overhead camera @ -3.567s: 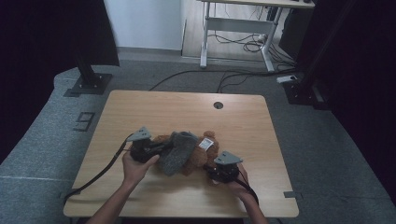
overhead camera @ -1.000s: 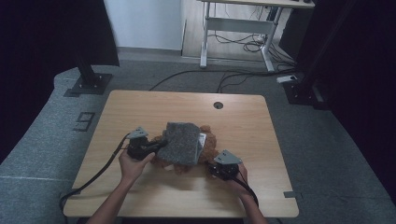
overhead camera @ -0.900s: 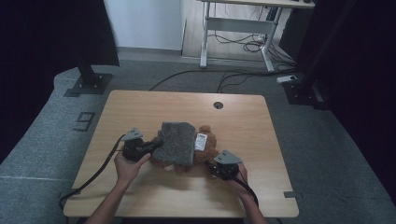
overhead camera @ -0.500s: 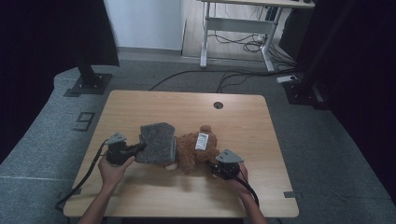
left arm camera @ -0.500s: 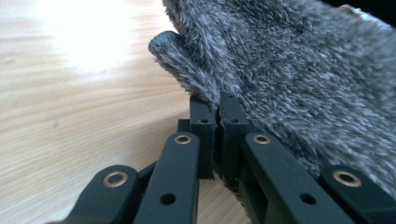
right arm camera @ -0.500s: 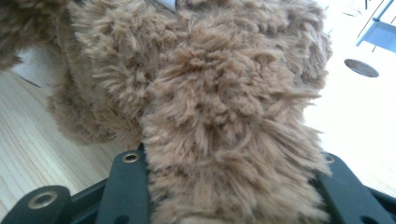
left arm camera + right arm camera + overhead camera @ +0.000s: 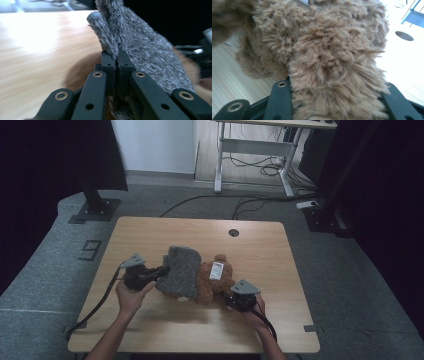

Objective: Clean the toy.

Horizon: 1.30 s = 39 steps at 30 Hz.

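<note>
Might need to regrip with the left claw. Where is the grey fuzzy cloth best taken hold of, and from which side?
Grip the grey fuzzy cloth at its free left edge, coming in low from the table's left. There the fabric folds into a thin standing ridge that closed jaws can pinch, as the left claw does now. Its right side lies against the brown teddy bear, which the right claw holds.

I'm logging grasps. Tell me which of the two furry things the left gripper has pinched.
The grey fuzzy cloth, not the brown plush bear. The left gripper is shut on the cloth's edge; the right gripper has the bear.
</note>
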Tool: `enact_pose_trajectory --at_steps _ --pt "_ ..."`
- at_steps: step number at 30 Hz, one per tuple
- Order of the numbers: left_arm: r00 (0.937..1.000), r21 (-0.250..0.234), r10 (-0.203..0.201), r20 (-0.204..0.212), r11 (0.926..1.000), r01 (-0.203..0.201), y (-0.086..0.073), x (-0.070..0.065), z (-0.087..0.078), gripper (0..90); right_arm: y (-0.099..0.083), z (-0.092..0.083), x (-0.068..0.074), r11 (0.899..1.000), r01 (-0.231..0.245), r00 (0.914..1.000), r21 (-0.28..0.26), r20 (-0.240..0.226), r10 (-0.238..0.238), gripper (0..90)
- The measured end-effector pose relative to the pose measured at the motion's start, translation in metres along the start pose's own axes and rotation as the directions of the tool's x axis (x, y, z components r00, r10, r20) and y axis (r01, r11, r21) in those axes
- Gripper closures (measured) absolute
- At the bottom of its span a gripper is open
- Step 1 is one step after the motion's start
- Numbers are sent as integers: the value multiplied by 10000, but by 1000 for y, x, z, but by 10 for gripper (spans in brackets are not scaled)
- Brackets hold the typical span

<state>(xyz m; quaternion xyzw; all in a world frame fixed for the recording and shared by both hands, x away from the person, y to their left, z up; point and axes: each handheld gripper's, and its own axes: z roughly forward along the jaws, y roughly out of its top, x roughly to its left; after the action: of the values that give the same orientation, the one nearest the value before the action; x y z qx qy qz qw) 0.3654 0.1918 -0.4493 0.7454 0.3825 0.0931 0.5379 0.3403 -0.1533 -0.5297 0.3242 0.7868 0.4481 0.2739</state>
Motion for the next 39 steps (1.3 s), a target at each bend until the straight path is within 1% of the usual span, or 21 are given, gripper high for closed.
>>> enact_pose_trajectory --at_steps 3,5,8,10,12,14,15,17,18,19,20,21,25,27,29,30,32,33,34,37,39 --pt "9973 93 457 567 9989 -463 17 -25 23 863 1 1 1 10000 -1 10000 25 75 1 541" --pt "9924 183 884 861 9957 -903 28 -45 40 863 1 1 1 10000 -15 9999 43 109 15 541" --pt "9828 367 1322 1288 9898 -1379 43 -73 67 862 2 3 1 10000 -3 9999 35 162 2 541" --pt "9775 479 1473 1508 9866 -1561 47 -86 80 862 3 4 1 10000 -24 9997 40 229 23 541" --pt "9715 691 1696 1656 9807 -1830 48 -99 94 861 3 4 1 10000 -32 9997 58 231 30 540" --pt "9677 1062 1963 1584 9710 -2143 43 -107 107 861 3 4 1 10000 -61 9997 68 227 59 540" --pt "9678 1290 2046 1469 9661 -2238 39 -108 113 860 3 4 1 9999 -75 9997 70 237 74 539" --pt "9706 1717 2058 1252 9590 -2255 29 -102 122 859 3 4 1 10000 -60 9997 66 246 58 539" --pt "9741 1796 1912 1210 9609 -2109 24 -97 124 859 2 4 1 10000 -34 9997 79 251 32 539" --pt "9768 1759 1710 1292 9654 -1923 22 -92 124 859 2 4 1 10000 -33 9997 90 235 31 538" --pt "9814 1677 1333 1378 9735 -1558 19 -83 121 859 2 4 1 9999 -32 9997 102 233 29 538" --pt "9832 1616 1189 1381 9768 -1408 18 -78 118 859 1 4 1 10000 -59 9997 78 222 57 538" --pt "9901 1508 1135 826 9806 -1250 15 -58 98 860 1 4 1 10000 -59 9998 64 213 57 538" --pt "9924 1437 1001 718 9835 -1096 12 -49 89 860 1 3 1 10000 -38 9998 51 209 37 538" --pt "9956 1270 807 484 9881 -862 6 -33 72 860 1 3 1 10000 0 9998 58 203 -1 538" --pt "9965 1196 760 358 9896 -798 4 -29 67 860 1 3 1 10000 19 9998 73 187 -20 538" --pt "9967 1136 767 -257 9908 -733 -1 -15 52 861 1 3 1 10000 33 9998 66 213 -34 538" --pt "9987 1061 474 -196 9933 -451 -5 -6 45 862 1 3 0 10000 -37 9998 64 206 35 538" --pt "10000 927 13 35 9957 -16 -10 5 37 861 1 3 0 9999 -93 9999 49 135 92 538" --pt "9995 565 -306 -38 9979 308 -17 17 21 861 2 3 2 10000 79 9998 54 168 -80 538" --pt "9994 424 -292 -210 9986 301 -21 20 11 861 2 3 2 10000 60 9998 69 165 -62 538"
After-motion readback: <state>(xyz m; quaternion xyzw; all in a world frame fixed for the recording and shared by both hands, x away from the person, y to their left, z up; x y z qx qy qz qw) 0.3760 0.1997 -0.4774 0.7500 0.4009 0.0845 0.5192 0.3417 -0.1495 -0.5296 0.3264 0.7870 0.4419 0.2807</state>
